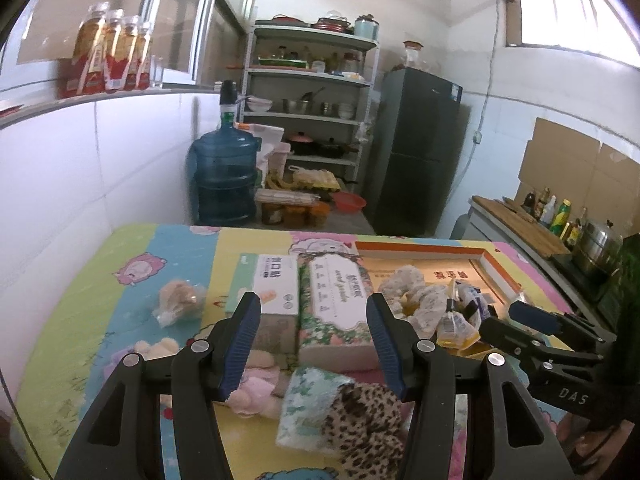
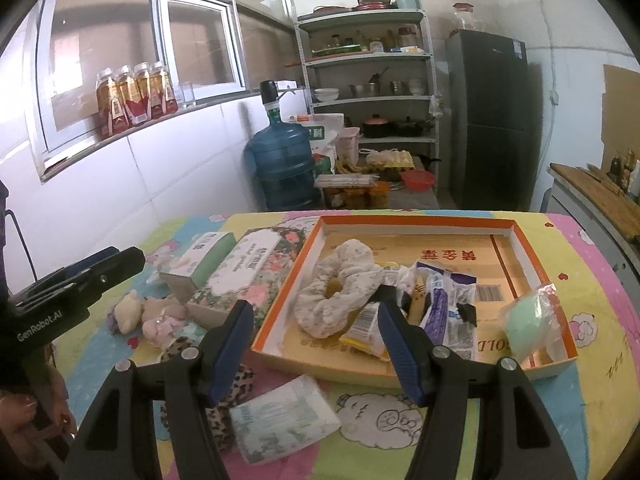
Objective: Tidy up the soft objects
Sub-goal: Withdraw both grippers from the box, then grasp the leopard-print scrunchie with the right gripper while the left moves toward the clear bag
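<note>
My left gripper (image 1: 314, 344) hangs open over the near part of the table, with nothing between its fingers. Below it lie a floral tissue pack (image 1: 308, 408), a leopard-print scrunchie (image 1: 364, 424) and a pink plush toy (image 1: 256, 388). My right gripper (image 2: 316, 352) is open too and holds nothing. It hovers at the near rim of the orange-edged box tray (image 2: 520, 248). In the tray are a white lace scrunchie (image 2: 340, 296), snack packets (image 2: 444, 304) and a bagged green puff (image 2: 528, 320). The tissue pack (image 2: 280, 416) and the leopard scrunchie (image 2: 240, 380) lie in front of the tray.
A floral tissue box (image 1: 336, 308) and a white and green box (image 1: 276, 292) stand left of the tray. A bagged beige item (image 1: 178, 300) lies at the far left of the cartoon tablecloth (image 1: 132, 248). Behind the table are a water jug (image 1: 226, 176), shelves and a fridge.
</note>
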A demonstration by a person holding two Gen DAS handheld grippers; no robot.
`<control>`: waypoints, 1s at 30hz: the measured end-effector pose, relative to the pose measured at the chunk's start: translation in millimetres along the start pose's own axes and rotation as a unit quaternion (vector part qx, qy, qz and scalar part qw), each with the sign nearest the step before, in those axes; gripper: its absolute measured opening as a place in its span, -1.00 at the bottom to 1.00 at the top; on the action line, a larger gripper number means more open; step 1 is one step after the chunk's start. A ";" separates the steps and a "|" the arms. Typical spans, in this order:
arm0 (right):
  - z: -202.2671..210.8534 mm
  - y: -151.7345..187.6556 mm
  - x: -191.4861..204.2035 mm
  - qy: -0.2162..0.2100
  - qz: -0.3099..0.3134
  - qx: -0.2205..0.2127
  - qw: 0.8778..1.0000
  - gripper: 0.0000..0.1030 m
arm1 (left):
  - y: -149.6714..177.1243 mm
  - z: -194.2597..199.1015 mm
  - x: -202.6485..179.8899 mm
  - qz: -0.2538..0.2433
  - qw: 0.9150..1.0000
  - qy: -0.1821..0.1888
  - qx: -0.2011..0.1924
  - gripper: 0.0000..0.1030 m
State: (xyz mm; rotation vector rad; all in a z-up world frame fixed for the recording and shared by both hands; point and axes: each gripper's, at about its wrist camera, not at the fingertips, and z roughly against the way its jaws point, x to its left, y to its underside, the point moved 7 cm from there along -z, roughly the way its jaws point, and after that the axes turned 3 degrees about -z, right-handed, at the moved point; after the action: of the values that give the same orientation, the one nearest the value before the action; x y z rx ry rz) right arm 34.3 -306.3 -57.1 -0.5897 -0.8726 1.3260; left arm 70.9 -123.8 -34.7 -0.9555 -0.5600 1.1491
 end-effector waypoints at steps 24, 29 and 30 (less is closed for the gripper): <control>-8.7 43.0 71.5 -0.057 0.031 0.037 0.997 0.25 | 36.1 25.8 98.7 0.058 0.998 -0.029 -0.009 0.11; -20.2 60.3 91.0 -0.079 0.044 0.062 0.994 0.25 | 47.5 25.5 112.5 0.065 0.997 -0.030 -0.006 0.11; -22.5 63.0 94.6 -0.082 0.046 0.067 0.993 0.25 | 49.8 25.7 114.9 0.066 0.997 -0.030 -0.005 0.11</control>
State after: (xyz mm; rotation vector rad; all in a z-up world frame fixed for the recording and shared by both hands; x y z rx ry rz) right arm 17.7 -200.2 -100.7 -0.4247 -0.8908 1.5201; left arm 64.7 -2.6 -74.9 -0.9811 -0.5570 1.2983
